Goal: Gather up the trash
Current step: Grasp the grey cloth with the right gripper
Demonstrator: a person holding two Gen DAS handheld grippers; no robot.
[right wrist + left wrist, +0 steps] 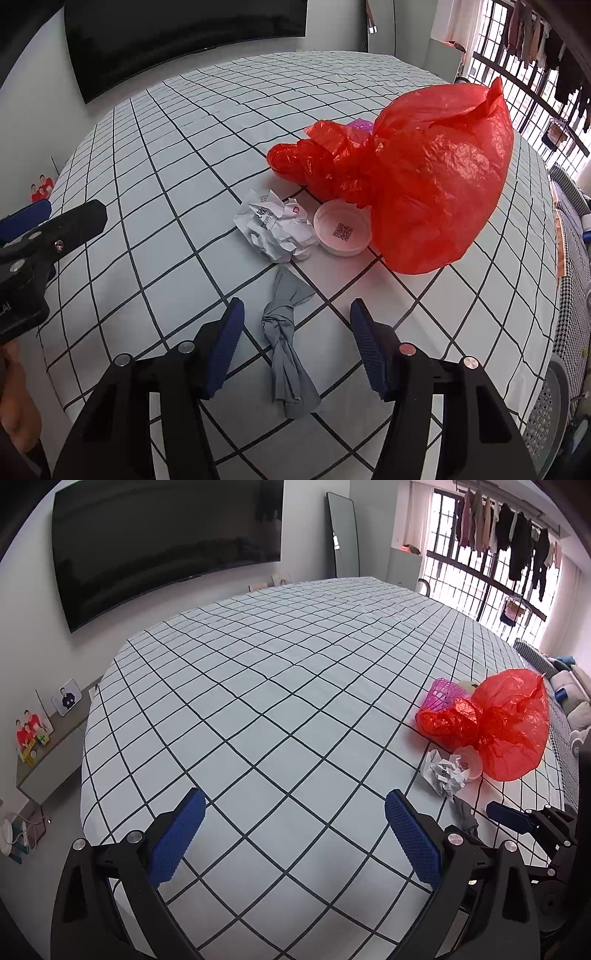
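While right gripper point(297, 343) fingers spread, knotted grey cloth point(288, 347) lies between; left gripper point(295, 834) fingers spread, empty.

Bright, even daylight, sharp focus.
Barred window point(480, 565) at right glares white; fisheye bends edges, corners black.

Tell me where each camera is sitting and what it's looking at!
Left wrist: rides on the left claw, open, looking across the checked bed toward the TV; the right claw pokes in at the right edge.
Right wrist: rides on the right claw, open, looking down at the knotted grey cloth, crumpled paper, white lid and red bag; the left claw shows at the left edge.
Both show the bed, bag, paper, lid and TV.
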